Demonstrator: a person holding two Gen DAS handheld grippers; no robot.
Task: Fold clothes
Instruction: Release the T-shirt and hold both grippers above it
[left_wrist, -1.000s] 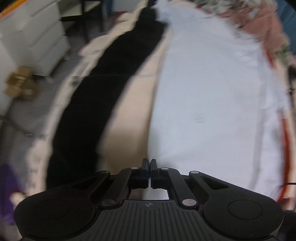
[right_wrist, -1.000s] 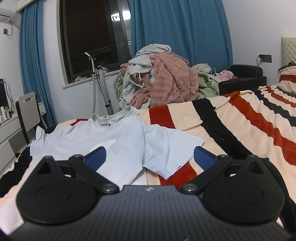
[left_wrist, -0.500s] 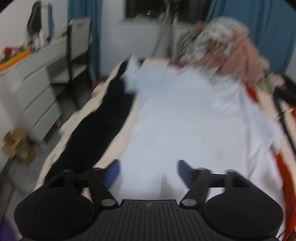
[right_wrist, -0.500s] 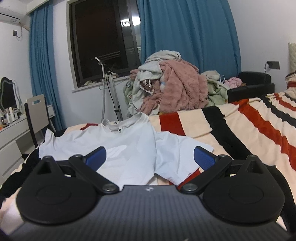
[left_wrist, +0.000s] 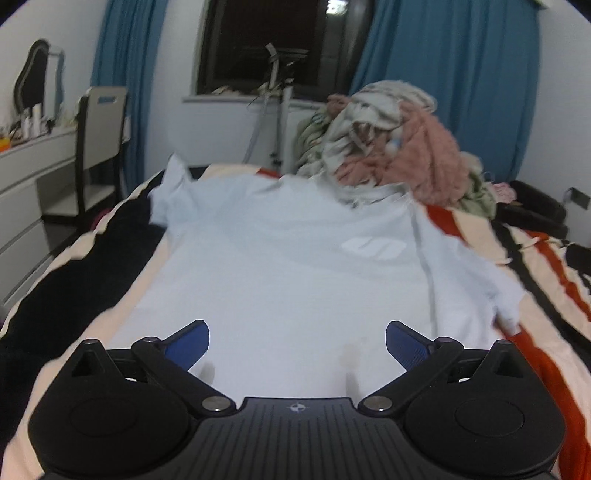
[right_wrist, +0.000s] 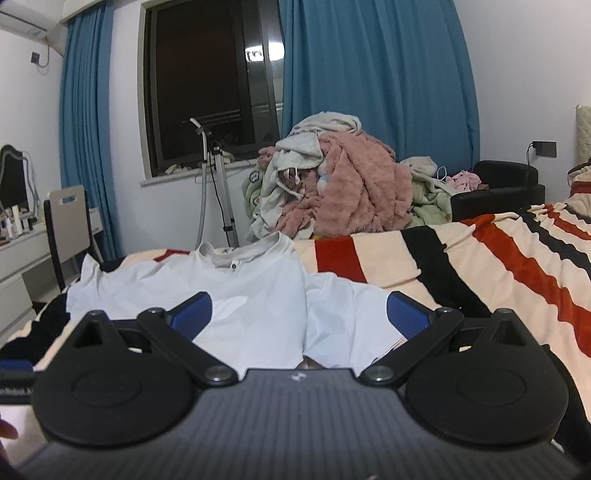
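Left wrist view: left gripper (left_wrist: 297, 343) held low and level over the near hem of the white T-shirt (left_wrist: 280, 280), jaws spread wide, nothing between them. Shirt lies flat, smooth cotton, on the striped fleecy blanket (left_wrist: 546, 280).

Right wrist view: right gripper (right_wrist: 299, 314) level, jaws wide apart, empty. T-shirt (right_wrist: 258, 291) ahead, collar far; rumpled clothes pile (right_wrist: 332, 195) beyond.

Striped blanket (right_wrist: 498, 258), blue curtains (right_wrist: 373, 110), dark window (right_wrist: 207, 85), chair (right_wrist: 68, 225), white dresser (left_wrist: 26, 173)
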